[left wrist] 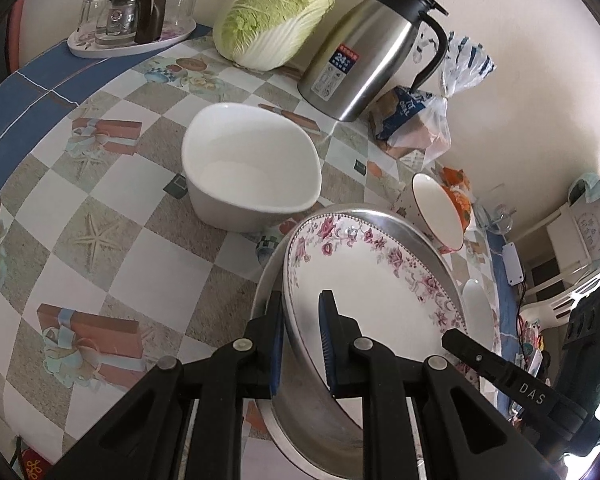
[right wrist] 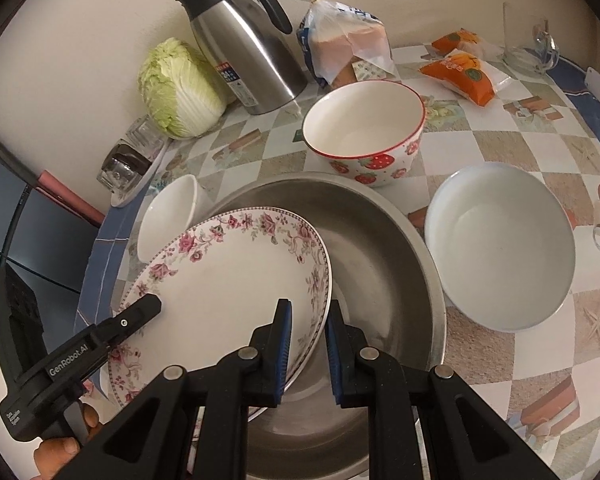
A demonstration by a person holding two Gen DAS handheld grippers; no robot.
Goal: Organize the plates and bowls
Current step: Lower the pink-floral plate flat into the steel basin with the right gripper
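Together both grippers clench the floral plate (right wrist: 228, 280): right gripper (right wrist: 308, 354) pinches its 4 o'clock rim, left gripper (left wrist: 300, 344) its 7 o'clock rim along with the steel basin (right wrist: 384, 248) wall. Tilted, the plate leans inside that basin.

A: The plate (left wrist: 372, 280) has its near rim hidden behind the gripper fingers (left wrist: 328, 344). The basin (left wrist: 300, 412) runs off the bottom edge.

B: Same on the right wrist view; the basin (right wrist: 380, 248) floor lies partly under the plate (right wrist: 228, 280). The white bowl (right wrist: 168, 216) is half hidden behind that plate.

A: The glasses (left wrist: 136, 16) blur together on their tray, so the count is unclear. The jug (left wrist: 372, 48) label is too small to read.

B: A hand (right wrist: 60, 448) is cut off at the bottom edge.
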